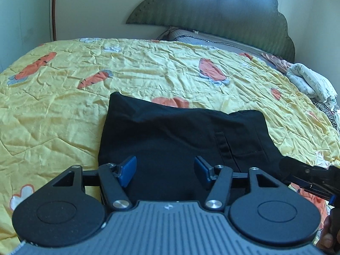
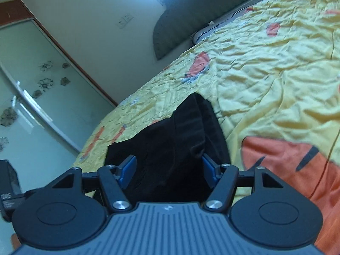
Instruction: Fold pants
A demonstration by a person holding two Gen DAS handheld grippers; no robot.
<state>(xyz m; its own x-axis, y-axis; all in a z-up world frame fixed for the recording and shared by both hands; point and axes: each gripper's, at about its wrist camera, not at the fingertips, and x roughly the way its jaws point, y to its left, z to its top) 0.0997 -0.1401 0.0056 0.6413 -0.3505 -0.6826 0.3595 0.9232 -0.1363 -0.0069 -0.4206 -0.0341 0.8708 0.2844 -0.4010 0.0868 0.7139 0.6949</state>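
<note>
We see folded black cloth pants lying on the bed's crumpled yellow carrot-print quilt, below the scalloped grey-green headboard; our left gripper and right gripper hover agape, empty.

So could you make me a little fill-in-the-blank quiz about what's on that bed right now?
1. The folded pants are ____ in colour.
2. They lie on a quilt that is mostly ____.
3. The quilt's orange pictures show ____.
4. The left gripper has ____ finger pads.

Missing words: black; yellow; carrots; blue
</note>
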